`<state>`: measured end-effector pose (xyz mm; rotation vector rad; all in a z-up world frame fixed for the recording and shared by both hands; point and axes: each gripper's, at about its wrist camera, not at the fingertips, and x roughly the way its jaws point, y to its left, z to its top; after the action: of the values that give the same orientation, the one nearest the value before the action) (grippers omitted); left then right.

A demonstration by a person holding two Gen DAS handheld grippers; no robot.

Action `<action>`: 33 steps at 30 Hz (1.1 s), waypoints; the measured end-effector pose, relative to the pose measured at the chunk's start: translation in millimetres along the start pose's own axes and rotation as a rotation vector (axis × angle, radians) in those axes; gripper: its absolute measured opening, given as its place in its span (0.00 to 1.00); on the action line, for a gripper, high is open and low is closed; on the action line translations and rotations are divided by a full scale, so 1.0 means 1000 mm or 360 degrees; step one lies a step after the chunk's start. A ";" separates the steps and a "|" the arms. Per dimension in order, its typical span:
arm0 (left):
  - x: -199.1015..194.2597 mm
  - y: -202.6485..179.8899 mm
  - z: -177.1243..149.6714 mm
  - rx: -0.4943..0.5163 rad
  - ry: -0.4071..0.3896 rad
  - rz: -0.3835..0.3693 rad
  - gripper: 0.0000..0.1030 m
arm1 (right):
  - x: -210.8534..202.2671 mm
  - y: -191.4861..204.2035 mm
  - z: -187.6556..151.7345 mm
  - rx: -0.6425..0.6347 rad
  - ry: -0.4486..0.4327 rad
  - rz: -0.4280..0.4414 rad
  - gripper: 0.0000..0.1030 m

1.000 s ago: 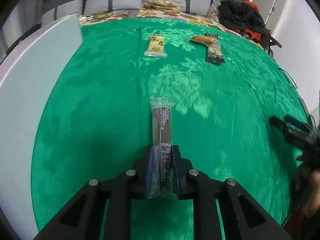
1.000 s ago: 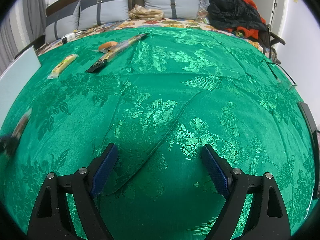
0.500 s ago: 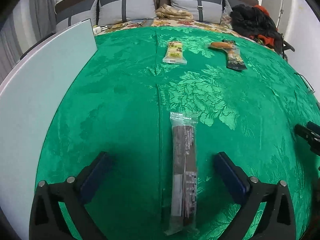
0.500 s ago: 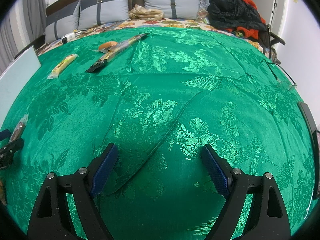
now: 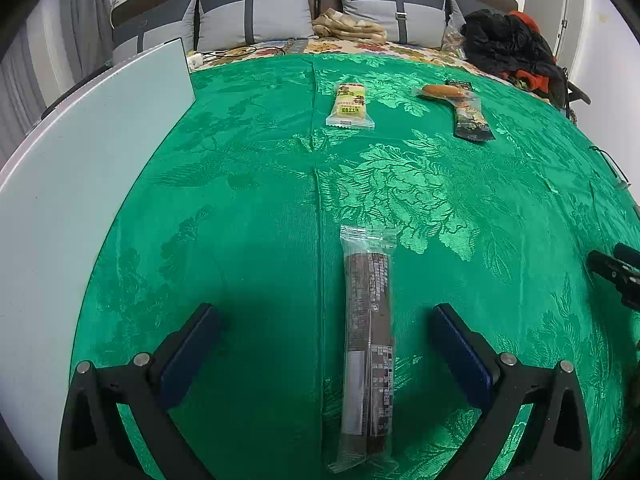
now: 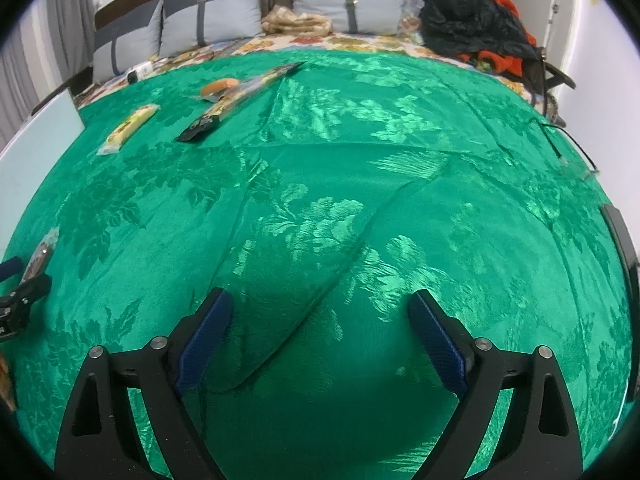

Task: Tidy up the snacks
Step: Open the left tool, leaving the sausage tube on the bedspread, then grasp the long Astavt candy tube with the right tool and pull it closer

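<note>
Clear crinkly film wraps the long dark-brown snack bar (image 5: 370,344), lying flat on the green brocade cloth (image 5: 248,240) between my left gripper's (image 5: 326,338) wide-apart jaws. Light and slippery, I judge; pinch mid-length. My right gripper (image 6: 320,332) gapes empty.

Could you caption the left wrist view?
Open left tongs straddle a dark snack bar lying on green cloth.
</note>
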<state>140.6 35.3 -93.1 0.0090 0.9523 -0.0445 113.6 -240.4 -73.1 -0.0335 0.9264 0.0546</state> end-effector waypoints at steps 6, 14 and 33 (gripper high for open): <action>0.000 0.000 0.000 0.0000 0.0000 0.0000 1.00 | 0.011 0.022 0.062 0.0092 0.0011 0.0182 0.89; 0.000 0.000 0.000 0.0000 0.0000 0.0000 1.00 | 0.087 0.077 0.141 0.0098 0.0133 0.0196 0.87; -0.001 0.000 0.000 0.0000 0.0000 -0.0001 1.00 | -0.012 0.000 0.022 -0.0133 0.0147 0.0317 0.16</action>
<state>139.9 35.0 -92.9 0.0087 0.9523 -0.0448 123.5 -239.8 -50.4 -0.0213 1.0171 0.2787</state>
